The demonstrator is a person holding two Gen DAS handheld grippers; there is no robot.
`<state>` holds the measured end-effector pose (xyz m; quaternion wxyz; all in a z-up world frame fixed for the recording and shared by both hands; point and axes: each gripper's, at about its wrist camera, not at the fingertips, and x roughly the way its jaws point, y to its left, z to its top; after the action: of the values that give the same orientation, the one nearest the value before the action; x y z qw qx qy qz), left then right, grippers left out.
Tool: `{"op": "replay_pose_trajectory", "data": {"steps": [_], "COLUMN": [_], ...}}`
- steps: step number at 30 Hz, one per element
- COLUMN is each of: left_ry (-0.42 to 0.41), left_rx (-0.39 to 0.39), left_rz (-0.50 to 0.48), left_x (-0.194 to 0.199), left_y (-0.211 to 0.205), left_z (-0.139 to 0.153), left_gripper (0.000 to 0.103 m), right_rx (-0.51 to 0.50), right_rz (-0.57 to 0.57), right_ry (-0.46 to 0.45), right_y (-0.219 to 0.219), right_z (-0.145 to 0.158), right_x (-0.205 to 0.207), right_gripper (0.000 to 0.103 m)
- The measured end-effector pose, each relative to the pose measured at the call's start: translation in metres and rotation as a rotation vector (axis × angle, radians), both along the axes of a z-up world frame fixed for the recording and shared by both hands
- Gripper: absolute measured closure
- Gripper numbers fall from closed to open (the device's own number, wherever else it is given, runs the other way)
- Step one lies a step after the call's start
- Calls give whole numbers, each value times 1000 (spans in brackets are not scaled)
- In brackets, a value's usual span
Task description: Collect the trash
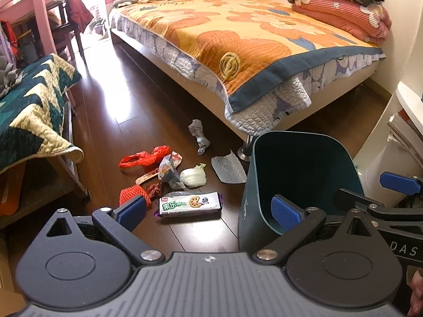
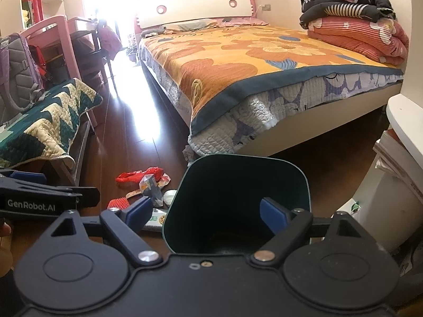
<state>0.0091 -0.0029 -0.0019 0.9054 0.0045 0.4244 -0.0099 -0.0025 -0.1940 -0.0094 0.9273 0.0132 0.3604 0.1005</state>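
Observation:
A dark green bin [image 2: 238, 192] stands upright on the wood floor by the bed's corner, its inside in shadow. My right gripper [image 2: 207, 212] hangs over the bin's near left rim with its jaws wide: one pad outside the left wall, the other over the opening, neither pressing. My left gripper [image 1: 208, 211] is open above a green-and-white biscuit packet [image 1: 190, 203], holding nothing. Left of the bin lie a red plastic bag [image 1: 145, 157], a crumpled wrapper [image 1: 169, 169], a white lump [image 1: 193, 177], a red net [image 1: 130, 195], crumpled grey paper [image 1: 199, 137] and a flat paper scrap [image 1: 228, 169].
The bed [image 1: 251, 39] with its orange quilt fills the back, and its metal leg [image 1: 244, 150] stands just behind the bin. A bench with a green-and-cream quilt [image 1: 31, 105] lines the left side. A white cabinet [image 2: 396, 185] stands close on the right.

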Motion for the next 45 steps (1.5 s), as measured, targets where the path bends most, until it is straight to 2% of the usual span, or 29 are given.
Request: {"op": "replay_pose_trajectory", "data": {"steps": [6, 14, 20, 25, 29, 33, 36, 38, 40, 45], "left_ry": [4, -10, 7, 4, -6, 74, 136, 162, 179, 196], "left_rx": [6, 47, 155, 259, 353, 407, 386, 339, 298, 300], "left_rz": [66, 130, 139, 79, 25, 29, 44, 32, 9, -86], "left_x": [7, 24, 46, 83, 119, 153, 173, 181, 188, 195], "left_y": [-9, -45, -65, -67, -47, -4, 32, 51, 65, 75], "left_z": [5, 20, 17, 8, -17, -52, -77, -91, -106, -146], "left_gripper": [2, 2, 2, 2, 2, 2, 2, 2, 2, 2], "right_rx": [-5, 10, -13, -58, -88, -114, -156, -180, -204, -237], "right_rz": [33, 97, 86, 95, 78, 69, 66, 60, 57, 34], "right_ry": [15, 10, 25, 81, 99, 131, 159, 177, 212, 291], "right_y": [-18, -56, -94, -112, -113, -109, -103, -98, -95, -87], "right_z": [2, 6, 1, -15, -35, -55, -69, -78, -89, -109], "right_x": [17, 29, 37, 51, 74, 95, 106, 112, 118, 132], "right_gripper": [14, 12, 12, 13, 15, 15, 18, 19, 26, 35]}}
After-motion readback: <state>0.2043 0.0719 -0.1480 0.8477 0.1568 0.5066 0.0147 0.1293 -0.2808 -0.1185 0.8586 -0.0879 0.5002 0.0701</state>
